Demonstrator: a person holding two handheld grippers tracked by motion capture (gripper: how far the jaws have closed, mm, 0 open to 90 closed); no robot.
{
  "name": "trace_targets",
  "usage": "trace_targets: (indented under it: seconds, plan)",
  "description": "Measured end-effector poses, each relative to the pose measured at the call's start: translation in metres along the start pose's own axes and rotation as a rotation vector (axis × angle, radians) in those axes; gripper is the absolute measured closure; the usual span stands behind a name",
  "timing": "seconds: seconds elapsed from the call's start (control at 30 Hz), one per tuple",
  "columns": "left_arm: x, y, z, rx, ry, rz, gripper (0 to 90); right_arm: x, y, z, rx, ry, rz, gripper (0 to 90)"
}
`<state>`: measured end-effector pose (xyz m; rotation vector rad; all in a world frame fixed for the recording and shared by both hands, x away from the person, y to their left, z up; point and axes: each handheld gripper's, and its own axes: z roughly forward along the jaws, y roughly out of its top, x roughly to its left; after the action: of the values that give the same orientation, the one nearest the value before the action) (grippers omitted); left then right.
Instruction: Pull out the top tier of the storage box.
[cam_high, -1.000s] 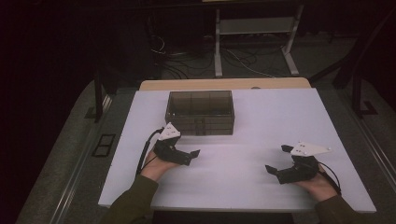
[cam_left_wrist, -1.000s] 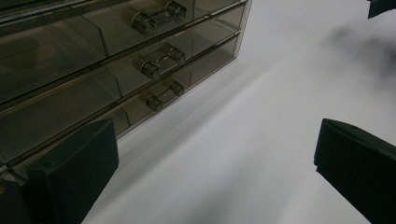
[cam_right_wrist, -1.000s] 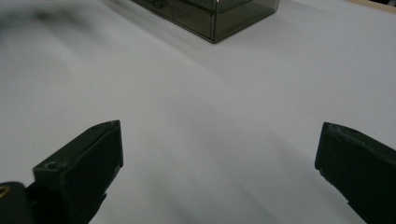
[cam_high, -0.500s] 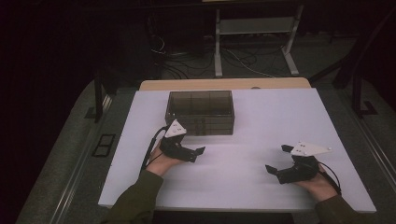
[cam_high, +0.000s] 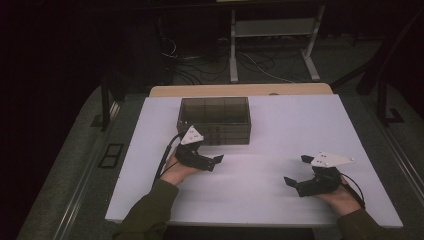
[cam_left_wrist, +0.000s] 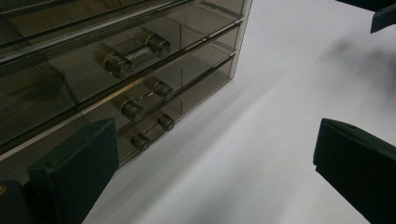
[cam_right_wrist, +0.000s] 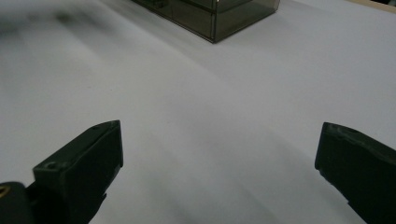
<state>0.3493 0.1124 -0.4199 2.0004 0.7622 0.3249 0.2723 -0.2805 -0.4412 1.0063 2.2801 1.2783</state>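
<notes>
Fingers (cam_left_wrist: 70, 172) apart — drawer box (cam_high: 215, 120) crosswise, handles nearward

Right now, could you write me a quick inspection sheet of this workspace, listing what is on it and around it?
Surface: white table, bare apart from one box.
Job's things: smoky see-through drawer box with three drawers, all shut; handles face the person.
Clutter: nothing seen.
Grippers: left gripper open, close to the box front; right gripper open, over bare table.
Cables: black cable trails from the left gripper; loose cords on the floor behind.
Surroundings: dark room, white metal stand behind the table.
</notes>
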Motion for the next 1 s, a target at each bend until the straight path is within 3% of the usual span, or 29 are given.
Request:
trace_targets:
  seconds: [0.17, 0.43, 1.0]
  plan:
    - [-0.0017, -0.0017, 0.0024, -0.015, 0.021, -0.003, 0.0, 0.0, 0.0, 0.0, 0.0, 0.0, -0.001, 0.5]
    - [-0.004, -0.0055, 0.0073, 0.008, 0.0, 0.039, 0.0, -0.0001, -0.0001, 0.0007, 0.004, 0.004, 0.001, 0.5]
    - [-0.0102, -0.0064, 0.0082, -0.002, 0.044, 0.1, 0.0, -0.0004, -0.0002, 0.0014, 0.007, 0.008, -0.001, 0.5]
